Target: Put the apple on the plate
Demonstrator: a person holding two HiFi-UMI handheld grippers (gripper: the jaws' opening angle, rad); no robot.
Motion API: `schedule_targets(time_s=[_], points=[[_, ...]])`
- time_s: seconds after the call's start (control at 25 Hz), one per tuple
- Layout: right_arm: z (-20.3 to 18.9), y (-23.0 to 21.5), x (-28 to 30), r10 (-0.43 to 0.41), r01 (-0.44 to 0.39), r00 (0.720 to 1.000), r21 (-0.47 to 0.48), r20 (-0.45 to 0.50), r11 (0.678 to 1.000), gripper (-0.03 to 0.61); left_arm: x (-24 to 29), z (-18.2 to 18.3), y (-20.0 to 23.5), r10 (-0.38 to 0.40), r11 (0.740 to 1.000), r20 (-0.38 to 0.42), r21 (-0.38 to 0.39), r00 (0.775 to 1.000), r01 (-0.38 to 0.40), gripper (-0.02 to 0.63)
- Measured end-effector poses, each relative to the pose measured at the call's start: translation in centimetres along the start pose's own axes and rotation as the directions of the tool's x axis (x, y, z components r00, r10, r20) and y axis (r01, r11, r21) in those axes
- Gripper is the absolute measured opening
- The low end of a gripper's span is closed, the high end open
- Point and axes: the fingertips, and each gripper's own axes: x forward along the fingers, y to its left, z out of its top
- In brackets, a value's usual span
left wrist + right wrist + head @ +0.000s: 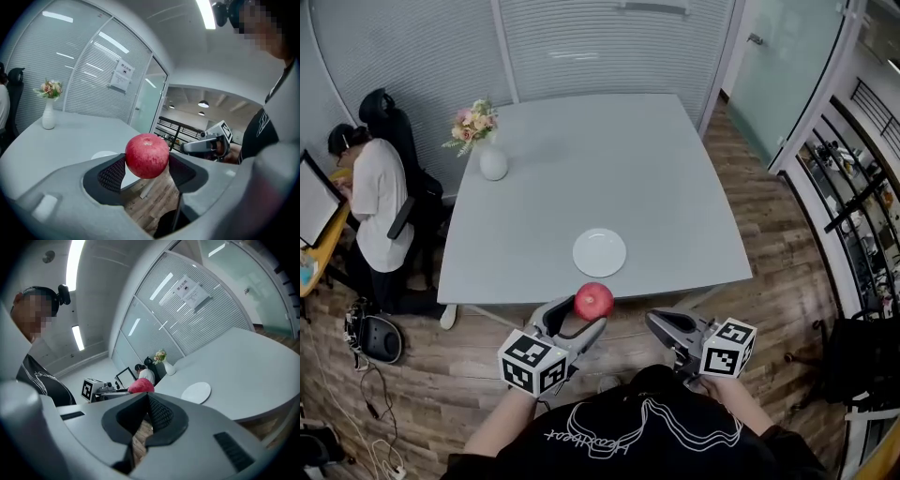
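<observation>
Left gripper (582, 318) is clamped on the apple (146, 155), one pad on each flank, and the fruit sits out at the jaw tips. The stem dimple faces up. It's round, so I see no long axis to line up.

Apple is in the air, just short of the tabletop's (675, 187) near edge, over the wood floor and not yet over the table.

Key relation: the plate (600, 252) lies straight ahead of the jaws, just inside the near edge at about its middle. It's bare. I judge the move as a short push forward over the edge, then down, then release. Main risk is the apple rolling off the plate toward that edge.

Right gripper (656, 322) hangs off the near edge to the right, jaws closed on nothing. It's no nearer the plate than the left, so the left does the job.

Vase of flowers (491, 155) stands by the far left corner, well clear.
</observation>
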Motion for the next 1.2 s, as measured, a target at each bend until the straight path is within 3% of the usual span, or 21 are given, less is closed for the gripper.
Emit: schedule_targets(time_s=[0.28,1.2], points=[[-0.3,-1.9,0.8,-0.008,0.009,1.0,0.035,-0.011,0.999,0.009,2.2,0.6,1.7,0.013,0.997,-0.02,0.078,1.0,-0.012,0.297],[5.4,-11.8,5.3,-0.026,0.031,0.998,0.102,-0.054,0.994,0.009,13.4,1.2,12.3,0.081,0.993,-0.112,0.097,0.99,-0.07,0.296]])
